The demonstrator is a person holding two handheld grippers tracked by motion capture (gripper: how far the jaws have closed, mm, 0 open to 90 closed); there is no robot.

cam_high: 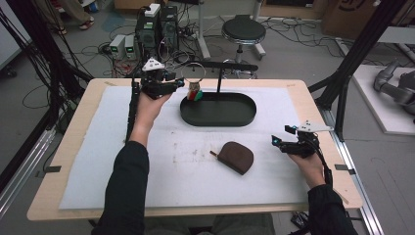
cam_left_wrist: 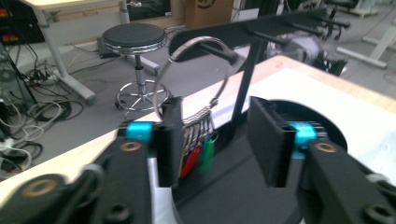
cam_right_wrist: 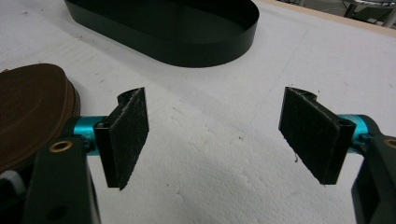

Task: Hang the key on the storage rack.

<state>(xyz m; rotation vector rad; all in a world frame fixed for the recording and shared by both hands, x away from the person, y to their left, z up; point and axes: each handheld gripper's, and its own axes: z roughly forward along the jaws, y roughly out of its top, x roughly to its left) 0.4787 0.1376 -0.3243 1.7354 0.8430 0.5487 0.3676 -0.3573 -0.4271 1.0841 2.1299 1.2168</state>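
A metal key ring [cam_high: 194,73] hangs from a peg of the black rack [cam_high: 230,65] at the far left end of the black oval tray [cam_high: 218,120]. Its keys [cam_high: 195,93], with red and green tags, dangle over the tray. My left gripper [cam_high: 180,83] is right beside them and open. In the left gripper view the keys [cam_left_wrist: 196,149] hang next to the left jaw of that gripper [cam_left_wrist: 219,140], under the ring [cam_left_wrist: 198,39]. A brown zip pouch [cam_high: 236,156] lies on the mat. Just right of it, my right gripper [cam_high: 276,142] is open; the right gripper view shows this gripper [cam_right_wrist: 215,130] empty, with the pouch [cam_right_wrist: 28,112] at its left.
A white foam mat [cam_high: 98,161] covers most of the wooden table. The rack's post [cam_left_wrist: 252,74] rises from the tray behind the keys. Beyond the far edge stand a round stool [cam_high: 243,30], computer boxes [cam_high: 156,27] and loose cables on the floor.
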